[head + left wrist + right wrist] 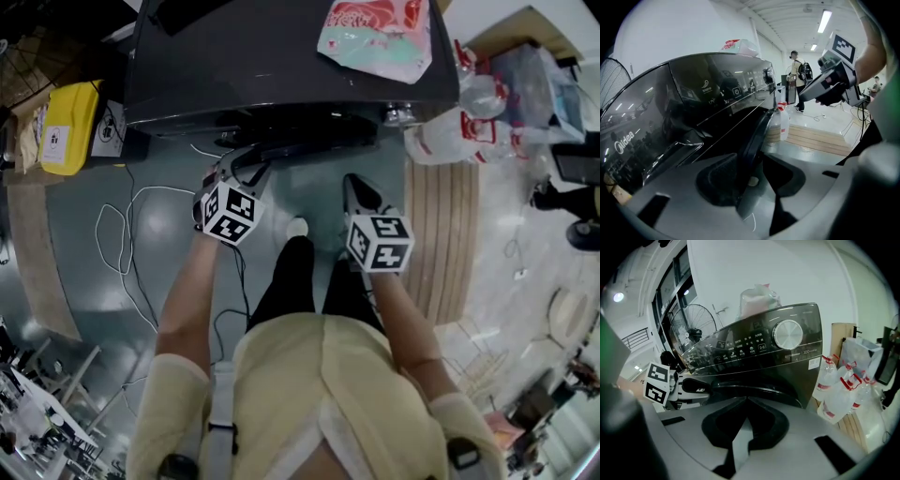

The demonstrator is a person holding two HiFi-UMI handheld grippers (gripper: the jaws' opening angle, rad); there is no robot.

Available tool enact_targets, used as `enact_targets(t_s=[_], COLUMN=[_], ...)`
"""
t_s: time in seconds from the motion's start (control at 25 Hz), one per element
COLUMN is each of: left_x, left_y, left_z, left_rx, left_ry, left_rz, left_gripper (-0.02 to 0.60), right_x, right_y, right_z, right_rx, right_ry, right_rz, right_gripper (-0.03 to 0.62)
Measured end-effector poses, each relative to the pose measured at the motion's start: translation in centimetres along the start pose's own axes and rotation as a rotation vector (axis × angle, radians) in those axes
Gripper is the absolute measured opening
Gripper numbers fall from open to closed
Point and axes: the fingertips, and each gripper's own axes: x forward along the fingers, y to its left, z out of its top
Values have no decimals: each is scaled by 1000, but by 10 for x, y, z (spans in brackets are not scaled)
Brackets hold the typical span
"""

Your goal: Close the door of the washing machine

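Note:
The dark washing machine (281, 56) stands in front of me, with its round door (300, 148) ajar, low on the front. My left gripper (246, 167) reaches to the door's left side. In the left gripper view its jaws stand wide apart around the door's rim (757, 133), which runs up between them; the left gripper (752, 177) is open, and I cannot tell whether a pad touches the rim. My right gripper (354, 187) hovers to the right of it, in front of the door (754, 392). The right gripper (744, 404) is shut on nothing.
A plastic bag (375, 33) lies on top of the machine. Several plastic bottles (459, 122) stand to its right, beside a wooden pallet (445, 234). A yellow container (66, 127) sits to the left and white cable (131, 244) loops over the floor. A fan (698, 322) stands behind.

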Motion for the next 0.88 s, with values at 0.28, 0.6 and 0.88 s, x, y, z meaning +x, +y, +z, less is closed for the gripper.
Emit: enact_targets(t_s=[0.28,0.6,0.88], left_x=[5,9,11], left_y=[11,19,23], left_z=[2,5,7], left_rx=[6,11,6], left_ry=[0,-16,-19], left_rz=[35,63,69], left_gripper=[163,167,170], right_x=[-1,-3,-6], right_y=[-2,-6,-7], right_z=[-2,-3,-4], right_rx=[14,31,50], right_ry=[2,-7,-13], right_rz=[-15,-40,-57], right_gripper=[6,6,6])
